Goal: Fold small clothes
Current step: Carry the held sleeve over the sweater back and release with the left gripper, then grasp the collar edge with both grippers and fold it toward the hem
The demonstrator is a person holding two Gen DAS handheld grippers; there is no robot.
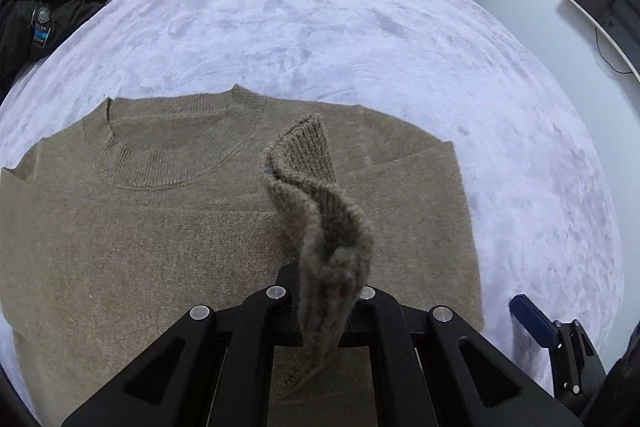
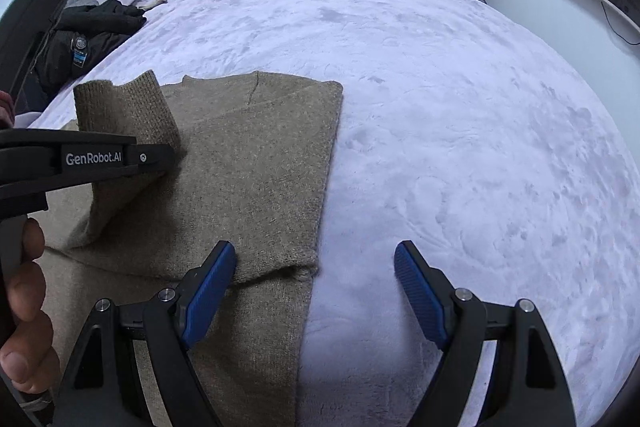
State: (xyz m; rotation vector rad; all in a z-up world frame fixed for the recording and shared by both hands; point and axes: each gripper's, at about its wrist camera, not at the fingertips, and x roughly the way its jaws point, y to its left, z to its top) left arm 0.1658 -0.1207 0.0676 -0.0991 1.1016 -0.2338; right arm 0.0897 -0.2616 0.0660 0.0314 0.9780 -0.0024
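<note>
Pinching sweater cuff (image 1: 320, 227) — left hand-held gripper (image 1: 326, 297), sweater (image 1: 140, 227) flat below

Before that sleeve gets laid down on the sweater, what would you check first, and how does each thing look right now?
1. Left gripper shut on the sleeve cuff: ok, cloth bunched between its fingers.
2. Cuff is over the sweater body, not off its edge: ok.
3. Right gripper open and holding nothing: ok.
4. The right gripper straddles the sweater's folded right edge, one finger over the knit: cannot tell whether it touches.
5. The other sleeve already folded in: ok, it lies flat across the body.
6. Bedspread beside the sweater free of clutter: ok; the black jacket lies far off.
</note>
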